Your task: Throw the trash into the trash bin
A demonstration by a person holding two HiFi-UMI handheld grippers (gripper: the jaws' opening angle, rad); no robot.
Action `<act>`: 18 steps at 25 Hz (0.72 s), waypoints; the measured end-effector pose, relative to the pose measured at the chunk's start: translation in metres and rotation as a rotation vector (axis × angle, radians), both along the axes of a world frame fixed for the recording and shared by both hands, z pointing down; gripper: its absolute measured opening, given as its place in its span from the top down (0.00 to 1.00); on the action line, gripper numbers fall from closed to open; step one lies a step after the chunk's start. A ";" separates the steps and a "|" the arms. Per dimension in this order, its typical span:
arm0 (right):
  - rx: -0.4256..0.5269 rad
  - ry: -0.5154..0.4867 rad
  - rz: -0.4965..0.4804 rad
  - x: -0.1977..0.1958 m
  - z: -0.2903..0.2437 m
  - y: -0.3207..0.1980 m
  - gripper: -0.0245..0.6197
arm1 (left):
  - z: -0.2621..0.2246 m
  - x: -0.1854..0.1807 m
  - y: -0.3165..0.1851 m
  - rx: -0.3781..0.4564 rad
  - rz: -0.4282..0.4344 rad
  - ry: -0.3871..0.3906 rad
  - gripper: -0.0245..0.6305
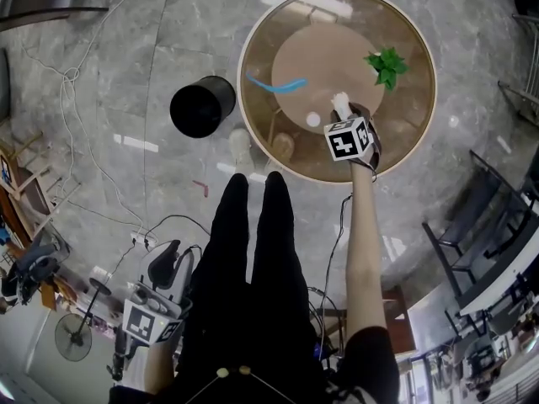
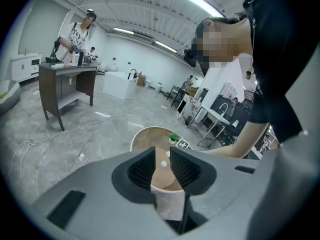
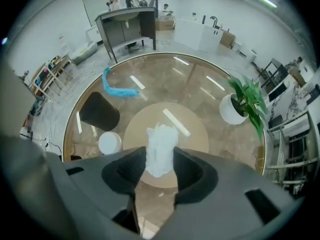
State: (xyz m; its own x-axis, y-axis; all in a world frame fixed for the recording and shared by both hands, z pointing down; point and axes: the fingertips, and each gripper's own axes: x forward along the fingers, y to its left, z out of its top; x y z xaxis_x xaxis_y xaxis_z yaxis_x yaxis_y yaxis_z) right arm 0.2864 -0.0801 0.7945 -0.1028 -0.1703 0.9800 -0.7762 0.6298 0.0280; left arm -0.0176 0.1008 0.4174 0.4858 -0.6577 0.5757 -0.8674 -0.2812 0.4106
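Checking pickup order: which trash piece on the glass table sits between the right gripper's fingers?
The crumpled white tissue; the small round white piece and blue curved strip lie clear of it.

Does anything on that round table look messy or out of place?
Yes: a crumpled white tissue stands mid-table between the jaws of the right gripper, a blue strip lies curved near the glass table's rim, and a red scrap lies on the floor by the black trash bin.
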 end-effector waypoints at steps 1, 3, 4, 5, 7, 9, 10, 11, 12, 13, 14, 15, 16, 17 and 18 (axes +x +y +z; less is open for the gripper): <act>0.005 0.017 -0.013 0.000 0.001 0.000 0.71 | 0.001 -0.002 0.001 -0.005 0.000 -0.002 0.82; 0.038 0.037 -0.040 -0.002 -0.001 -0.004 0.78 | 0.003 -0.004 0.001 -0.006 -0.002 -0.006 0.82; 0.063 0.039 -0.053 -0.004 -0.004 -0.006 0.82 | 0.003 -0.005 0.000 -0.004 -0.006 -0.006 0.82; 0.086 0.033 -0.063 -0.008 -0.009 -0.008 0.85 | 0.003 -0.005 -0.001 -0.003 -0.009 -0.005 0.82; 0.115 0.004 -0.076 -0.019 -0.016 -0.012 0.86 | 0.003 -0.007 -0.002 0.002 -0.013 -0.006 0.82; 0.132 -0.030 -0.090 -0.034 -0.021 -0.016 0.87 | 0.003 -0.008 -0.003 0.015 -0.022 -0.004 0.82; 0.140 -0.044 -0.101 -0.041 -0.024 -0.018 0.87 | 0.004 -0.009 -0.004 0.018 -0.026 -0.003 0.82; 0.148 -0.056 -0.114 -0.049 -0.027 -0.021 0.87 | 0.004 -0.009 -0.003 0.019 -0.030 -0.002 0.82; 0.155 -0.067 -0.130 -0.056 -0.030 -0.023 0.87 | 0.003 -0.010 -0.003 0.020 -0.035 -0.001 0.82; 0.161 -0.078 -0.149 -0.064 -0.032 -0.026 0.87 | 0.004 -0.010 -0.002 0.020 -0.042 -0.001 0.82; 0.164 -0.091 -0.169 -0.073 -0.034 -0.028 0.87 | 0.004 -0.011 -0.001 0.017 -0.049 -0.001 0.82; 0.165 -0.105 -0.190 -0.082 -0.035 -0.030 0.87 | 0.005 -0.012 0.000 0.010 -0.057 -0.001 0.82; 0.165 -0.118 -0.215 -0.092 -0.036 -0.030 0.87 | 0.007 -0.014 0.002 0.001 -0.064 -0.003 0.82; 0.164 -0.130 -0.241 -0.101 -0.037 -0.030 0.87 | 0.008 -0.015 0.004 -0.008 -0.070 -0.005 0.82; 0.163 -0.139 -0.268 -0.110 -0.037 -0.030 0.86 | 0.008 -0.017 0.007 -0.012 -0.075 -0.007 0.82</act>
